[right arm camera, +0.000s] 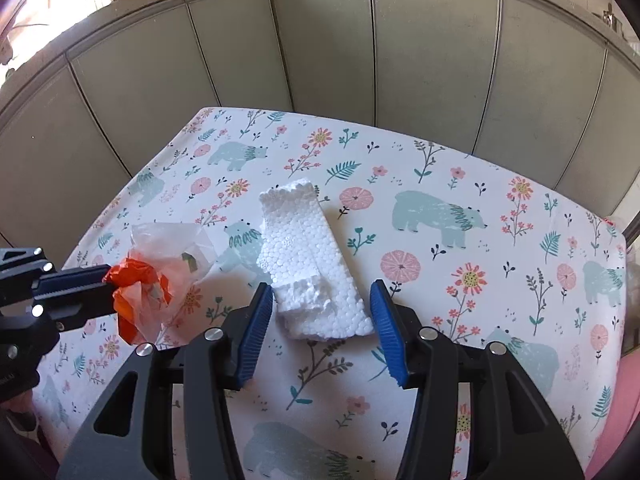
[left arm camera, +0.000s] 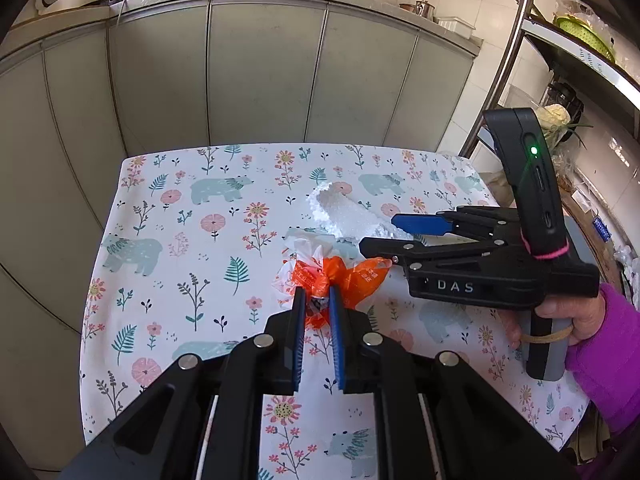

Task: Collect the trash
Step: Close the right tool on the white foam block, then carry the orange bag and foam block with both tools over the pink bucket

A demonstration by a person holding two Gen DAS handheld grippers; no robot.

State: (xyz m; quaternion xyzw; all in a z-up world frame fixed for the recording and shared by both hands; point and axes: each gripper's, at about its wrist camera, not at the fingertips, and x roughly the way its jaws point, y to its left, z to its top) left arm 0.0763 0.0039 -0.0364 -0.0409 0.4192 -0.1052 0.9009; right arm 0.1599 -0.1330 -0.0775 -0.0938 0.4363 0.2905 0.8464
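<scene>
— Trash lies on the floral tablecloth (right arm camera: 440,168): a crumpled orange and white plastic bag (left arm camera: 332,276) pinched by the left gripper (left arm camera: 318,300), and a white rough block of polystyrene foam (right arm camera: 308,260) between the spread fingers of the right gripper (right arm camera: 320,304).

— What can go wrong?

— The foam is brittle; a hard squeeze may crumble it. The bag's grip looks shallow, perhaps, so it could slip out.
</scene>
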